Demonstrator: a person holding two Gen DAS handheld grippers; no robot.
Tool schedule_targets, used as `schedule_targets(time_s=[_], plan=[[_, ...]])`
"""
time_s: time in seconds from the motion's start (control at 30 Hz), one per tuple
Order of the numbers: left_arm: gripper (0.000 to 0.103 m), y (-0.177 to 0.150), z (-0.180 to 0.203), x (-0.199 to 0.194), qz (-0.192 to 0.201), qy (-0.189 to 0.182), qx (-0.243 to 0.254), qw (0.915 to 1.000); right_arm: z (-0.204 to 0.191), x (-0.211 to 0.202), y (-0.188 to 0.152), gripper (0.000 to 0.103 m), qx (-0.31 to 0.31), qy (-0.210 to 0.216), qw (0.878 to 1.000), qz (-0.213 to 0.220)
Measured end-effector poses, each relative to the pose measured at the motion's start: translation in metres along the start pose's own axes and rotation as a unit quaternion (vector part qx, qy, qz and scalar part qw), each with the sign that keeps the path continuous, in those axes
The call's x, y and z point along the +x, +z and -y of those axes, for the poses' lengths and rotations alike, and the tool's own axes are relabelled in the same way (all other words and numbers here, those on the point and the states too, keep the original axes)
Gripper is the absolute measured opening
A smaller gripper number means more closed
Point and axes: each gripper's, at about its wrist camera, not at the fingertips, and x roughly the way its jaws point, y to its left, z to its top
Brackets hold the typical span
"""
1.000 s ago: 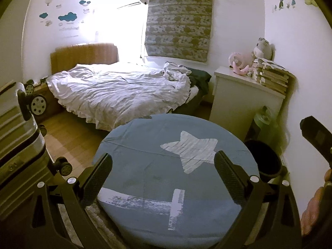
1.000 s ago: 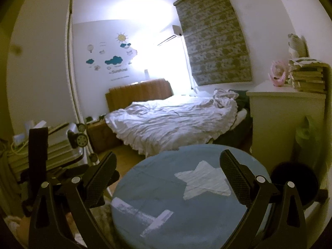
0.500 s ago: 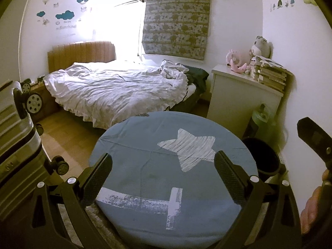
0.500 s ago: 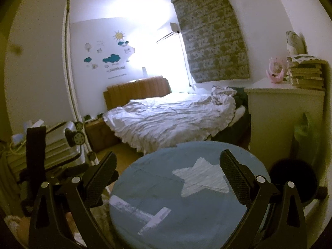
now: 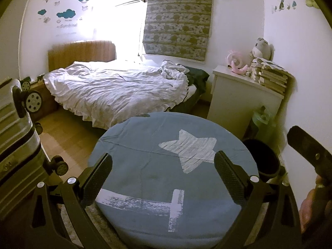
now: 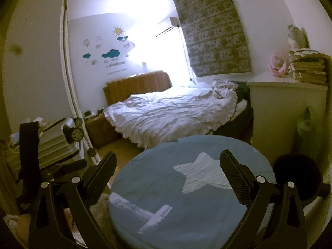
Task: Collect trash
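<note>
— Bin (image 5: 261, 159)? From the left camera it's black, on the floor just right of the right finger, beside the round blue table (image 5: 145, 166).
— And the left gripper (image 5: 164, 159)?
— Fingers spread wide, empty, over the table.
— The right camera?
— The right gripper (image 6: 168, 157) is spread and empty too, with the bin (image 6: 296, 174) right of its right finger.

The left gripper (image 5: 164, 172) and right gripper (image 6: 168, 170) both point toward twelve o'clock, jaws spread wide and empty, side by side.
</note>
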Motion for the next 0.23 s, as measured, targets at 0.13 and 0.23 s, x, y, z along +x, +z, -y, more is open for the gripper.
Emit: schedule_targets(time_s=[0.13,0.23], plan=[[0.098,-0.001,-0.0006,0.0057,-0.009,0.0,-0.001,1.0,0.0018,0.0056,-0.0027,0.098,0.004,-0.001,1.0,-0.006],[0.098,-0.0014,-0.0018,0.0111,-0.017,0.001,-0.001,0.9999,0.0047,0.0103,-0.0047,0.098,0.01,-0.002,1.0,-0.01]])
